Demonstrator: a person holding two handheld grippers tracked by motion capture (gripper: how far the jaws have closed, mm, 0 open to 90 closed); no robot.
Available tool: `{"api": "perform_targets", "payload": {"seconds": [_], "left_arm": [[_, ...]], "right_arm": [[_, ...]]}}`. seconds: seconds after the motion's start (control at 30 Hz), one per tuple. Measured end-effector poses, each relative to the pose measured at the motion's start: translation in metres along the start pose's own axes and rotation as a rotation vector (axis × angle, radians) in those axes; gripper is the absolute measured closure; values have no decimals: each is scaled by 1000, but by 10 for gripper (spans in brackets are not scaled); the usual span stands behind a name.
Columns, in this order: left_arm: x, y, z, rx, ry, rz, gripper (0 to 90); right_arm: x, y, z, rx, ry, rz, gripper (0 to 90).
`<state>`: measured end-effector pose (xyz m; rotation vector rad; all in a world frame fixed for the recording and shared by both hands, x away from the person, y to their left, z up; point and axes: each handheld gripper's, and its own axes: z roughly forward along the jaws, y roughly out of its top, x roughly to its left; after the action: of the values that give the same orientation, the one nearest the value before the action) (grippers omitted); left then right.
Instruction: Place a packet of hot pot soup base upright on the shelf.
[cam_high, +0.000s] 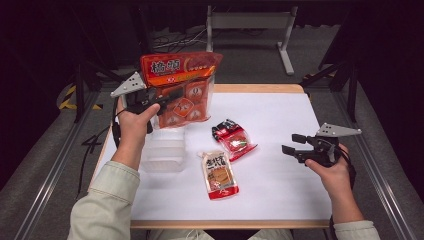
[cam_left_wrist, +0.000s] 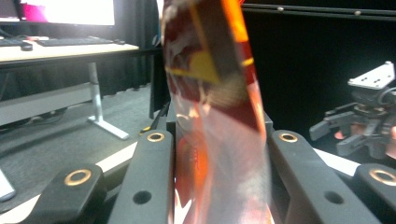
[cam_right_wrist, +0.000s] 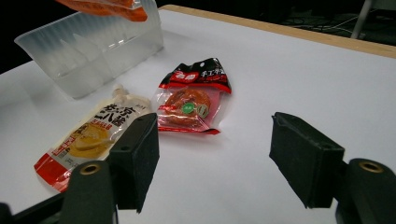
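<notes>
Table (cam_high: 280, 200): a white-topped surface with a wooden edge carried everything, the loose goods lying near its middle where either hand could reach them.
Orange bag (cam_high: 182, 90): the large snack pack hung upright in the air at the table's far left, above the clear box, probably so it could be lowered in end first.
Clear box (cam_high: 164, 150): the translucent ribbed container sat on the left of the table, open side up, just below the bag, most likely as the place for the packets.
Left gripper (cam_high: 160, 105): its jaws were closed part-way and pinched the orange bag (cam_left_wrist: 212, 116) between them; the film filled the gap between the pads, so the grip looked firm.
Right gripper (cam_high: 292, 144): its jaws stood wide apart with nothing between them, held low over the table's right side, seemingly waiting its turn.
Cream pouch (cam_right_wrist: 91, 135): it lay flat in front of the box, untouched.
Red packet (cam_right_wrist: 191, 100): it lay flat just beside the pouch, nearest the idle gripper.
</notes>
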<state>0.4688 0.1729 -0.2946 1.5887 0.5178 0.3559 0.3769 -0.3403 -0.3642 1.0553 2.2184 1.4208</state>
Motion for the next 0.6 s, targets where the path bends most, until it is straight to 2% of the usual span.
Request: {"api": "perform_targets", "payload": {"seconds": [0.13, 0.33, 0.43, 0.6], "left_arm": [[8, -1, -1, -8, 39, -11, 714], [15, -2, -1, -12, 70, -22, 714], [20, -5, -1, -23, 85, -2, 713], [26, -9, -4, -37, 118, -1, 713]], "right_arm": [[1, -1, 3, 7, 7, 2, 338], [2, -1, 4, 6, 7, -4, 338], [1, -1, 4, 8, 8, 3, 337], [0, -2, 4, 10, 14, 8, 338]]}}
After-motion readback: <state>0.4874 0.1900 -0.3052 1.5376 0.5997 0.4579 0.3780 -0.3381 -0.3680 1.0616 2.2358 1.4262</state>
